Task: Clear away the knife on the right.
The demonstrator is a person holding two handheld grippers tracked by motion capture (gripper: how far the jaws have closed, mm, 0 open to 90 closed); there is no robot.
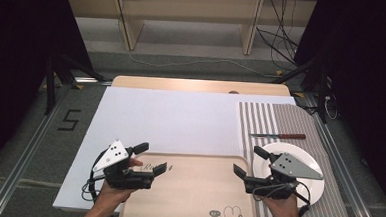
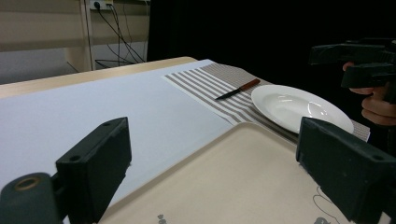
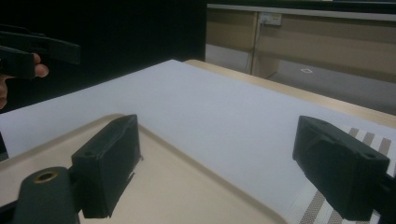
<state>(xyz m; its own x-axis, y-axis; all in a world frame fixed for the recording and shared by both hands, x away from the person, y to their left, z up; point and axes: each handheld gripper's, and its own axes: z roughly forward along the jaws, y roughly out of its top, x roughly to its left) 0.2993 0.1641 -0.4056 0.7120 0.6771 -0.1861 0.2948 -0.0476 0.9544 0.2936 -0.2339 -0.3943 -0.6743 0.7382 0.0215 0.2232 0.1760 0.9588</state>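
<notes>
The left gripper [image 1: 154,160] and right gripper [image 1: 246,162] are held agape, empty, flanking the beige rectangular plastic tray [image 1: 191,198], seemingly for lifting.

A lab-like recording room: black curtains [image 1: 13,54], loose floor cables [image 1: 280,38], metal rails [image 1: 23,149].

"5" taped on floor [image 1: 69,120] left of table; tray [image 1: 191,198] script unreadable.

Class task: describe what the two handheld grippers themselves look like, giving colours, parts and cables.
Both the left gripper and right gripper have black bodies with two blocky black jaws. Each carries a grey three-cornered plate dotted with small holes, and a black cable trails below. The forearms show no sleeves.
</notes>
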